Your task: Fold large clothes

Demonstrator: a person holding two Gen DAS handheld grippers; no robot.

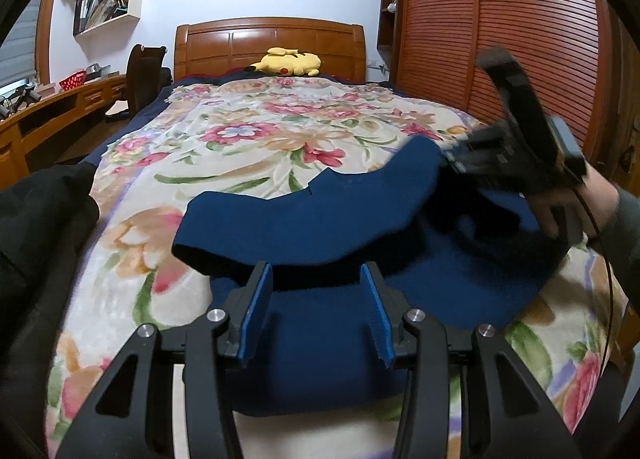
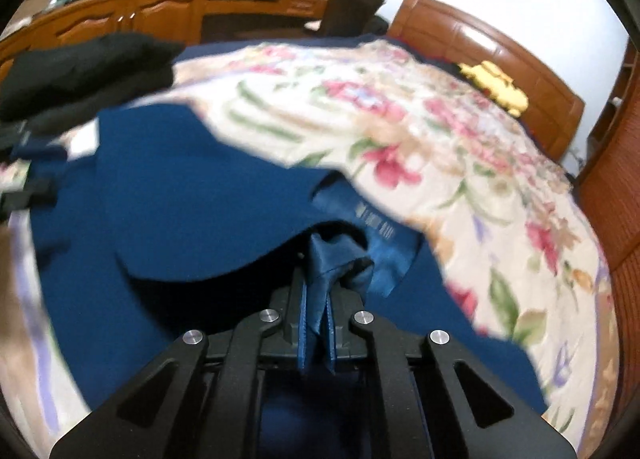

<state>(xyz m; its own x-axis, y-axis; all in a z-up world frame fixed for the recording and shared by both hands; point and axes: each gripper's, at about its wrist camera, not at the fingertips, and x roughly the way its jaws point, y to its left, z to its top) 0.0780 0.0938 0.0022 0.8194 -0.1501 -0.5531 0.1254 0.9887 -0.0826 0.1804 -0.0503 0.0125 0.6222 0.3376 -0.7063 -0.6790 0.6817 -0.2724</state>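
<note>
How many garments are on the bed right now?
2. The navy garment lies at the near end of the floral blanket; a black garment sits at its left edge. Others may be hidden.

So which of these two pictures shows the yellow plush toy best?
The left wrist view: the yellow plush toy lies sharp and centred against the headboard. The right wrist view shows it only blurred, off to the right.

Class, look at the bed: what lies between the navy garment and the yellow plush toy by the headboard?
Only bare floral blanket separates the navy garment from the yellow plush toy, clearest in the left wrist view.
</note>
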